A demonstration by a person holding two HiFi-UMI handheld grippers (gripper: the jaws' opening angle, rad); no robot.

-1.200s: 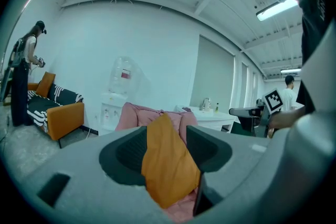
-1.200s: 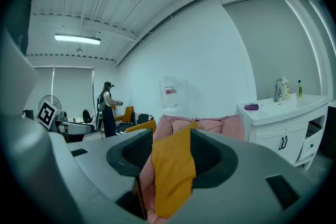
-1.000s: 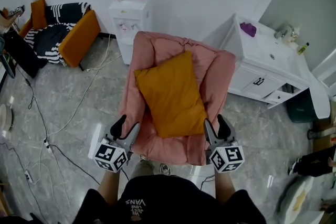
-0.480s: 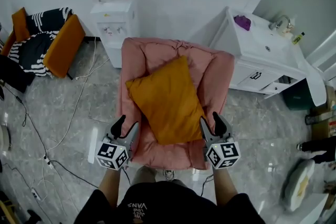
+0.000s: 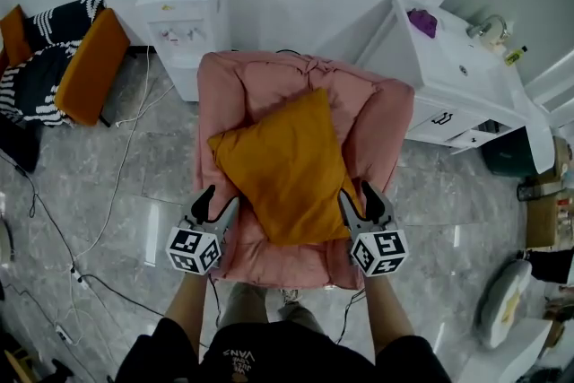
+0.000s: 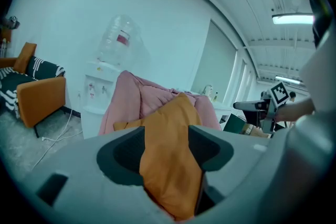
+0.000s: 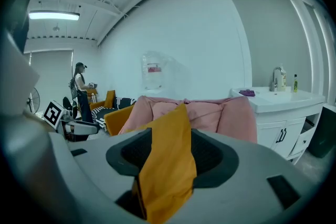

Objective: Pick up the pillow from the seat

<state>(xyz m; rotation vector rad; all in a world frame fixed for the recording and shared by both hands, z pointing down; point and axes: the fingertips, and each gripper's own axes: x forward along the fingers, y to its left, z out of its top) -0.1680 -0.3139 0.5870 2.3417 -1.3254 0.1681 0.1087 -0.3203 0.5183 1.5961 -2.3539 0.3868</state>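
Left claw (image 5: pixel 221 197) just opening wider, right claw (image 5: pixel 356 194) wide, pillow (image 5: pixel 282 166) corners between, contact unclear.

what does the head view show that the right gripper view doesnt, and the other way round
Only the head view: the cube on the right claw and cables on the floor. Only the right gripper view: a person standing far left and a ceiling light. Both: the pillow on the seat, the water dispenser, the sink counter.
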